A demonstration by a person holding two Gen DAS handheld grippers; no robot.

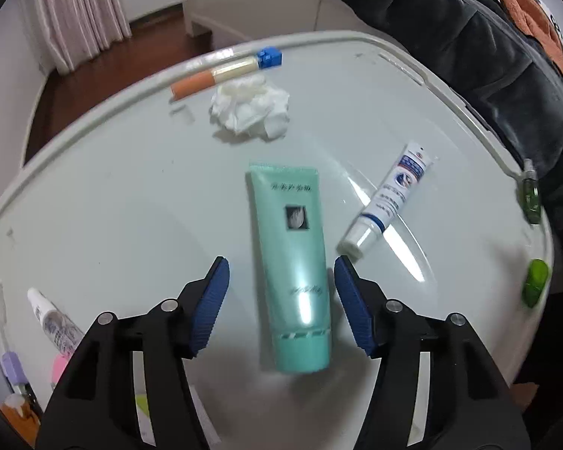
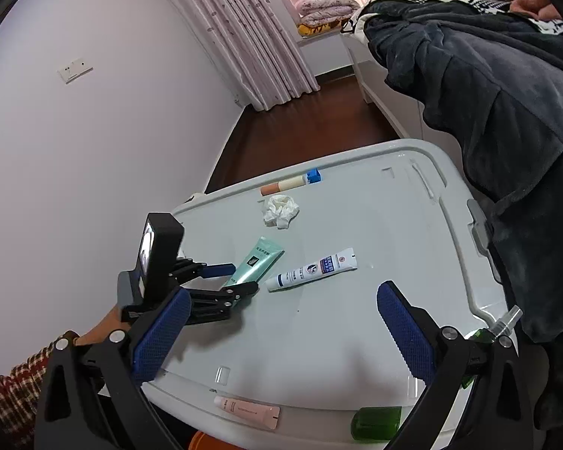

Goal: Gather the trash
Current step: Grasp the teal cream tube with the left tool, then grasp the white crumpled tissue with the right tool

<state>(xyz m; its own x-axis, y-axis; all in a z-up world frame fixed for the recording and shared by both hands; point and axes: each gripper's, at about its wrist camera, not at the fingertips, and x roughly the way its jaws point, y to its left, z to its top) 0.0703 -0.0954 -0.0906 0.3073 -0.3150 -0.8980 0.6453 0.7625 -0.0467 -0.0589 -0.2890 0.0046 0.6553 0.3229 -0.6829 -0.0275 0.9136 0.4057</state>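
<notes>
A teal tube point(image 1: 292, 262) lies on a white plastic lid point(image 1: 94, 187), cap end towards me. My left gripper point(image 1: 281, 262) straddles its lower half. The blue pads point(image 1: 210, 307) stand either side of the tube, a gap shows on the left side, and they do not press it. From the right wrist view, the left gripper point(image 2: 240, 279) reaches down over the teal tube point(image 2: 259, 260). A white tube with blue print point(image 1: 384, 197) lies just right of it. A crumpled tissue point(image 1: 251, 107) sits farther back. My right gripper point(image 2: 283, 292) hangs open above the lid, holding nothing.
An orange-and-cream stick with a blue cap point(image 1: 221, 71) lies at the lid's far rim. Green bottles point(image 1: 535, 281) sit at the right edge. A pink tube point(image 2: 247, 410) lies on the near rim. A dark coat point(image 2: 506, 112) hangs to the right. A plaid sleeve point(image 2: 18, 382) shows behind the left gripper.
</notes>
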